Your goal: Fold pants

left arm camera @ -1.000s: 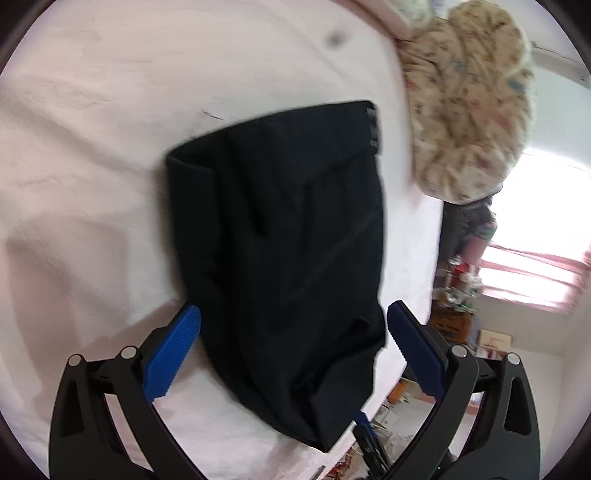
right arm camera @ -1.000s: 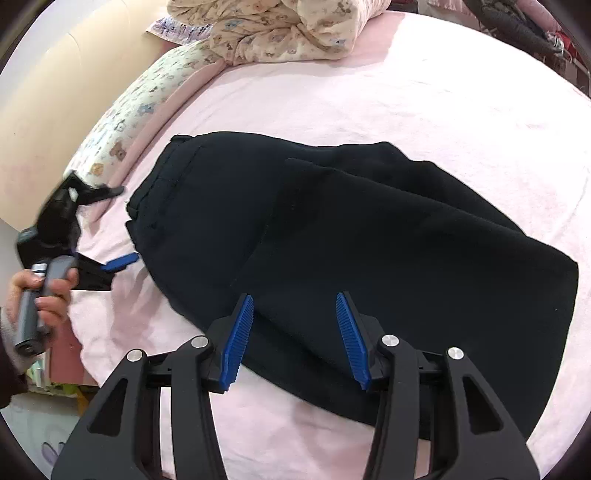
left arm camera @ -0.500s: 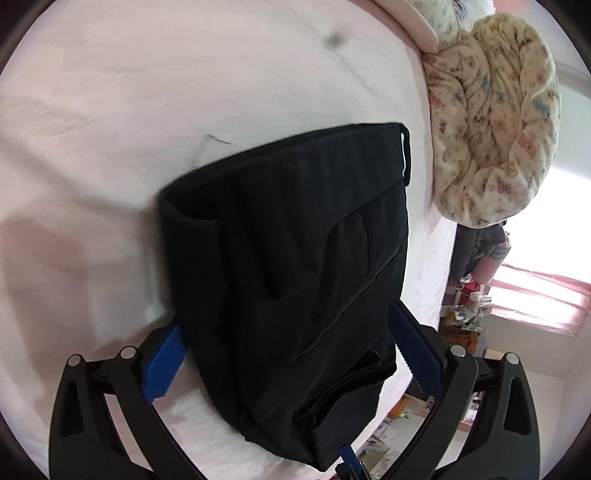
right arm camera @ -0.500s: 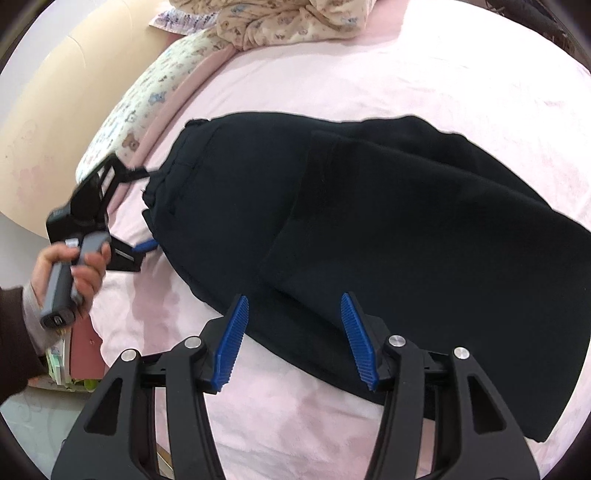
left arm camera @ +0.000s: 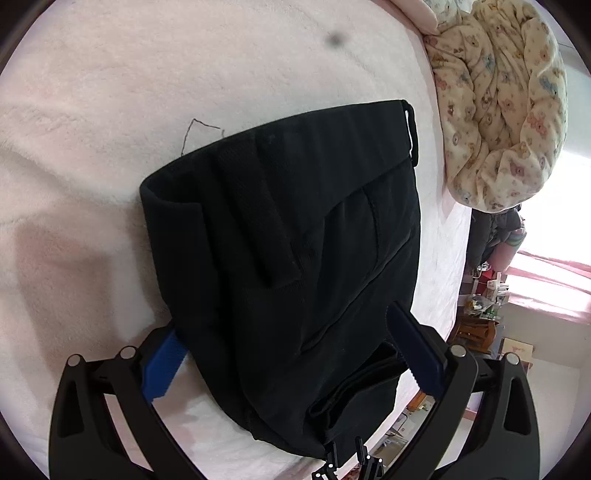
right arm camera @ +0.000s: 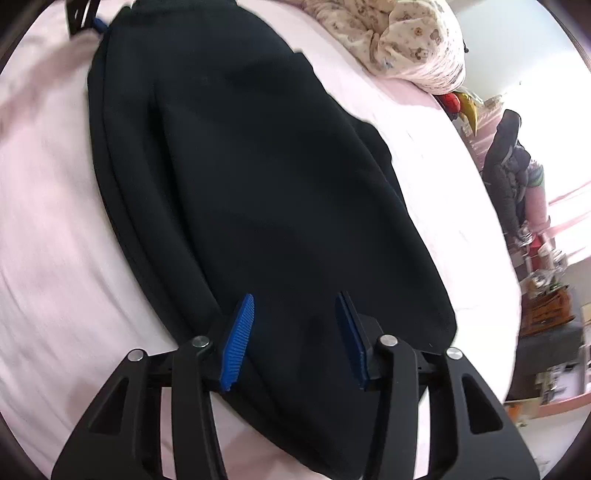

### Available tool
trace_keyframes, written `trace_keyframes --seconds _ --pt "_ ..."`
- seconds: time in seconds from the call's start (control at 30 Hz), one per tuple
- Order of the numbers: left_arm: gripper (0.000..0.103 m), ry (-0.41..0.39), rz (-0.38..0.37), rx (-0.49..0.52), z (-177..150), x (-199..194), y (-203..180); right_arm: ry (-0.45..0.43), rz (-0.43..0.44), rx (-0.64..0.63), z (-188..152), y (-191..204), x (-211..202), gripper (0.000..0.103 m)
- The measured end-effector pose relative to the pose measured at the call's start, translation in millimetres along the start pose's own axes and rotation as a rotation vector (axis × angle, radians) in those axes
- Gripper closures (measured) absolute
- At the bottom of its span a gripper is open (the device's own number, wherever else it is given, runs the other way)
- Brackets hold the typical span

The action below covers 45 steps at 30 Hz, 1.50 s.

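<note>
**Mara:** Left wrist view first. What do you get?

**Ilse:** Black pants lie folded on a pale pink bed cover, with the waistband end at the near side. The left gripper has its jaws spread wide, one on each side of that near end. Its left blue pad is partly tucked behind the cloth edge, and the right pad sits over the fabric near a bunched fold. Nothing is pinched between them.

**Mara:** And further back?

**Ilse:** A rolled quilt with a small animal print lies at the far right, apart from the pants. A thin dark thread lies on the cover just beyond the far left edge of the pants.

**Mara:** Right wrist view?

**Ilse:** The same pants stretch away from near to far left, one layer lying on top of another, with the lower layer's edge showing along the left. The right gripper hangs over the near end with its jaws apart and only fabric showing in the gap. Whether the pads touch the cloth, I cannot tell.

**Mara:** Anything else there?

**Ilse:** The quilt is at the far right, and the other gripper peeks in at the far left corner, by the far end of the pants.
</note>
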State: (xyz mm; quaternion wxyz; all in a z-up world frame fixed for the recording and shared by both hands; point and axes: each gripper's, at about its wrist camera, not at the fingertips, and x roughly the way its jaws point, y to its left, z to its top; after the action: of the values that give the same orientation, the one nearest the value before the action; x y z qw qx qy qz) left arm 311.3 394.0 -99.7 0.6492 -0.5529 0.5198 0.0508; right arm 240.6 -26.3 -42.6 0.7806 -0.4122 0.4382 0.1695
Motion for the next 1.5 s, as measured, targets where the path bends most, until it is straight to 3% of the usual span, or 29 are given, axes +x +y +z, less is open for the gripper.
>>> trace_keyframes --seconds 0.1,0.33,0.63,0.7,0.8,0.97,1.13,1.23,1.3,1.33,1.4,1.5 --pt "0.003 -0.003 0.0 -0.018 0 0 0 -0.045 -0.008 -0.116 -11 7 -13 0.055" --pt "0.003 -0.003 -0.002 -0.01 0 2 -1 -0.049 0.051 -0.159 -27 12 -13 0.058" --pt "0.002 0.002 0.006 -0.012 1 4 -2 -0.008 -0.167 -0.21 -39 16 8 0.064" --pt "0.002 -0.001 0.007 -0.016 0 4 -2 -0.002 -0.173 -0.26 -41 21 12 0.086" --pt "0.002 -0.002 0.007 -0.018 0 3 -1 0.022 -0.178 -0.244 -43 15 15 0.097" --pt "0.002 -0.006 -0.007 -0.031 0 3 0 0.111 -0.175 -0.2 -57 -7 27 0.097" --pt "0.002 -0.014 -0.011 -0.029 -1 3 1 0.143 -0.146 -0.161 -57 -16 31 0.096" --pt "0.003 -0.023 -0.02 -0.041 -1 4 1 0.151 -0.124 -0.112 -53 -23 29 0.086" --pt "0.012 -0.031 -0.042 -0.049 -2 3 1 0.151 -0.124 -0.087 -53 -26 24 0.064" --pt "0.016 -0.034 -0.04 -0.052 -2 2 2 0.146 -0.128 -0.08 -53 -27 22 0.06" --pt "0.041 -0.036 -0.025 -0.057 -4 1 7 0.138 -0.123 -0.066 -55 -29 16 0.055" --pt "0.061 -0.039 -0.052 -0.063 -7 -6 18 0.136 -0.116 -0.037 -59 -32 9 0.052"
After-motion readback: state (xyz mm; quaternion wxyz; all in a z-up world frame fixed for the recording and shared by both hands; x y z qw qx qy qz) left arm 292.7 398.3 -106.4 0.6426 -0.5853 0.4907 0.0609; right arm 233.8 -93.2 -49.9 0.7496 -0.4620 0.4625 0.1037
